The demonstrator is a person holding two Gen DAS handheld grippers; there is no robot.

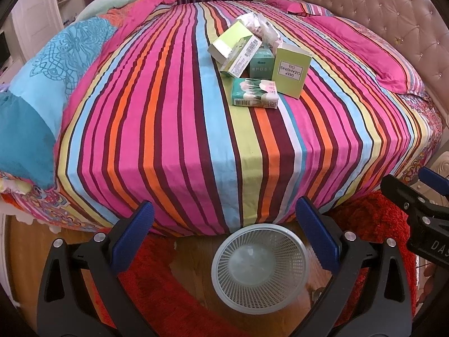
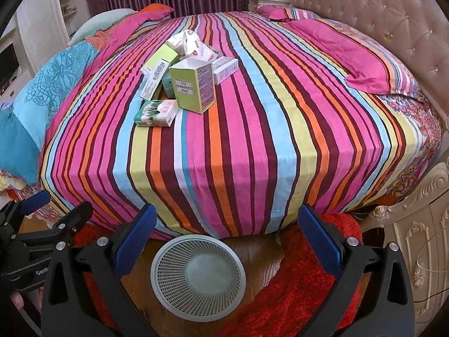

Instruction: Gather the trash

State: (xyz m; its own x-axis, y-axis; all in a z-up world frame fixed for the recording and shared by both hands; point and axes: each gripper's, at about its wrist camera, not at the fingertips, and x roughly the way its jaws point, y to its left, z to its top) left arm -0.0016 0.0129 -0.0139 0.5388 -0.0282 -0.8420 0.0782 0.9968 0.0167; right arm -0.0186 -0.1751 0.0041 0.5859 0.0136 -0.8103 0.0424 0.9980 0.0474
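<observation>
A pile of trash lies on the striped bed: a green "Deep Cleansing Oil" box [image 1: 291, 68] [image 2: 193, 85], a teal tissue pack [image 1: 254, 93] [image 2: 156, 113], a long pale green box [image 1: 234, 47] [image 2: 155, 77], a white carton [image 2: 224, 70] and crumpled white wrappers [image 1: 263, 29] [image 2: 193, 45]. A white mesh wastebasket [image 1: 261, 266] [image 2: 197, 273] stands empty on the floor at the bed's foot. My left gripper [image 1: 224, 236] is open and empty above the basket. My right gripper [image 2: 226, 238] is open and empty, beside it.
The striped bedspread [image 1: 174, 129] covers the bed. Blue and pink pillows [image 1: 36, 106] lie at the left, pink pillows [image 2: 362, 61] by the tufted headboard [image 2: 378, 8] at the right. A red shaggy rug [image 2: 297, 286] and wooden floor lie around the basket.
</observation>
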